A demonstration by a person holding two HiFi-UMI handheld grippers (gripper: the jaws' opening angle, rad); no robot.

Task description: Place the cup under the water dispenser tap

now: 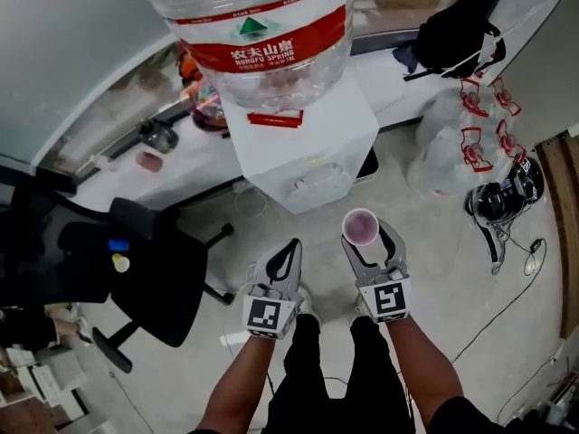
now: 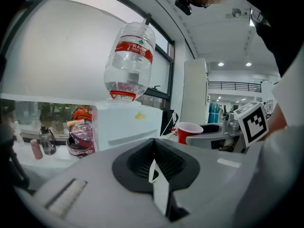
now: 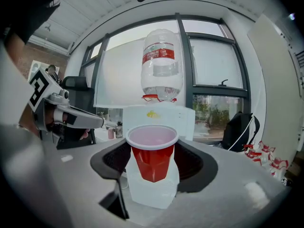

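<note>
A red plastic cup (image 3: 153, 156) with a pale inside stands upright between the black pads of my right gripper (image 3: 153, 175), which is shut on it. From the head view the cup (image 1: 360, 226) sits at the tip of the right gripper (image 1: 366, 240), just in front of the white water dispenser (image 1: 303, 147) and a little to its right. A large clear bottle (image 1: 262, 34) with a red label tops the dispenser. My left gripper (image 1: 291, 248) hovers beside the right one, jaws together and holding nothing. The left gripper view shows the dispenser (image 2: 126, 125) ahead and the cup (image 2: 189, 132) to the right.
A black office chair (image 1: 154, 269) stands left of the dispenser. A black backpack (image 1: 457, 39), clear bottles with red handles (image 1: 461, 143) and a helmet (image 1: 502, 202) lie to the right. The white counter (image 1: 109, 174) behind holds small items. A cable runs across the floor.
</note>
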